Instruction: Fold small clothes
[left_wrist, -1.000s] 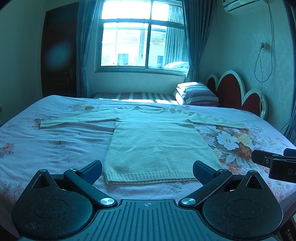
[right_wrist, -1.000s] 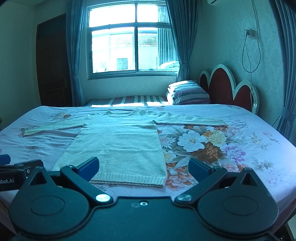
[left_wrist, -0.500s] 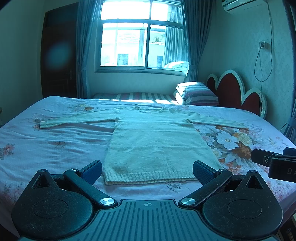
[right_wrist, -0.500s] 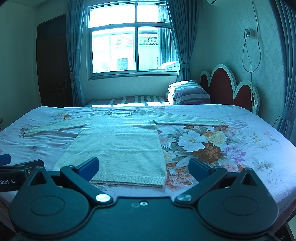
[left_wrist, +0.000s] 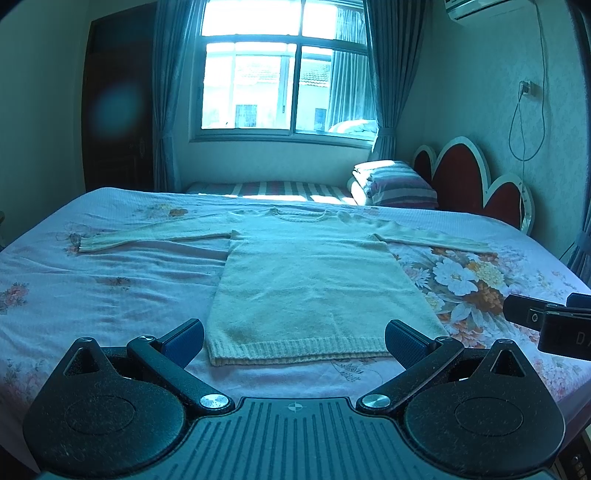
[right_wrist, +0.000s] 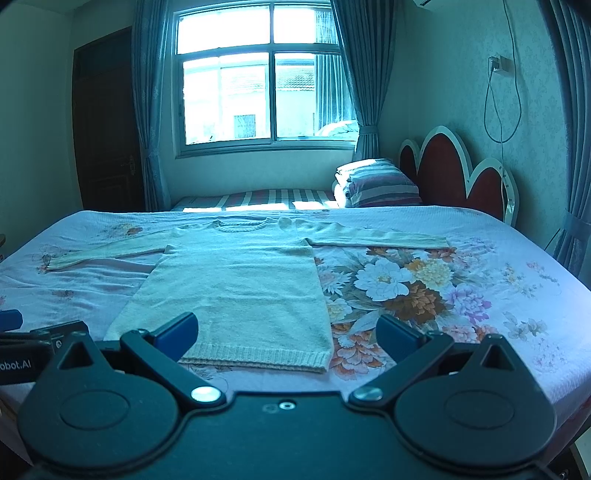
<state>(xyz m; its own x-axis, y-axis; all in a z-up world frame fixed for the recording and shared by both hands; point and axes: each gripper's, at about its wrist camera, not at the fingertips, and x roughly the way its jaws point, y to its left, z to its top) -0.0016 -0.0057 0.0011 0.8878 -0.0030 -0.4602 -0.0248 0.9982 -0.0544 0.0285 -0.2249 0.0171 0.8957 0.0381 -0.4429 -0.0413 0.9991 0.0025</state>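
A pale yellow knit sweater (left_wrist: 314, 280) (right_wrist: 236, 284) lies flat on the bed, front down or up I cannot tell, both sleeves spread out sideways and the ribbed hem nearest me. My left gripper (left_wrist: 295, 341) hovers open just short of the hem, nothing between its blue pads. My right gripper (right_wrist: 288, 338) is also open, above the hem's right corner, and holds nothing. Each gripper's body shows at the edge of the other's view.
The bed (left_wrist: 92, 295) has a floral sheet, with a big flower print (right_wrist: 402, 288) right of the sweater. Folded striped bedding (left_wrist: 395, 184) sits by the red headboard (left_wrist: 480, 184). A window (right_wrist: 251, 81), curtains and a dark door (right_wrist: 107, 122) lie beyond.
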